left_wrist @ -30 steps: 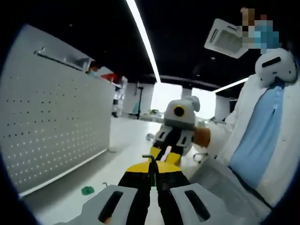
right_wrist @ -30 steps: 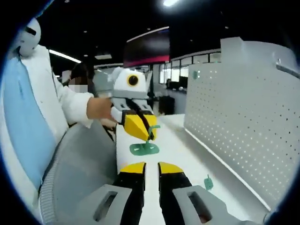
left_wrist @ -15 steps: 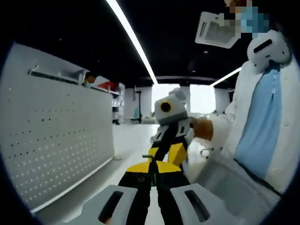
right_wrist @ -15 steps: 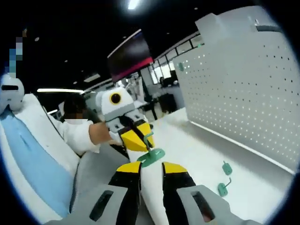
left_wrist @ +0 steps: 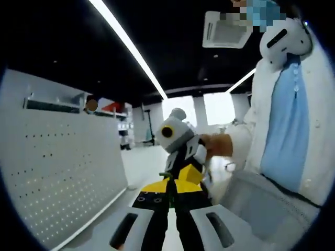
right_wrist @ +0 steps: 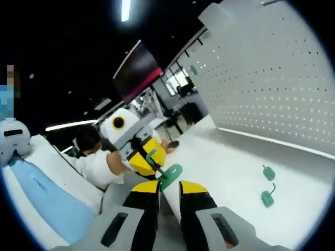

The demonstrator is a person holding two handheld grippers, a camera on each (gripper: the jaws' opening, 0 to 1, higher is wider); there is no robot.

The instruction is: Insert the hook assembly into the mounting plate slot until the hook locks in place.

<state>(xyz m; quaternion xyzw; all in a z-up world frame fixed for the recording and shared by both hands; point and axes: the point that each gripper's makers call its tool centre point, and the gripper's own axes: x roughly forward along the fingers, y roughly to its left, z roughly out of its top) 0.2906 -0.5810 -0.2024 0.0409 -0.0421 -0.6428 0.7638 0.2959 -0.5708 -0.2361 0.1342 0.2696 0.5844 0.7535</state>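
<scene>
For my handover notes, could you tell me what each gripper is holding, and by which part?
The left gripper pinches the green hook by its stem. The right gripper grips the green mounting plate by its near edge.

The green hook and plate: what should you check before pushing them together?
1. Left gripper holds the green hook: ok, jaws closed on it.
2. Right gripper holds the green plate: ok, pinched at its jaw tips.
3. Hook lined up with the plate's slot: cannot tell, the slot is too small to see.
4. Hook already locked: cannot tell.
5. Spare green pieces lying on the white table, out of the way: ok.
6. Pegboard apart from both grippers: ok.
</scene>
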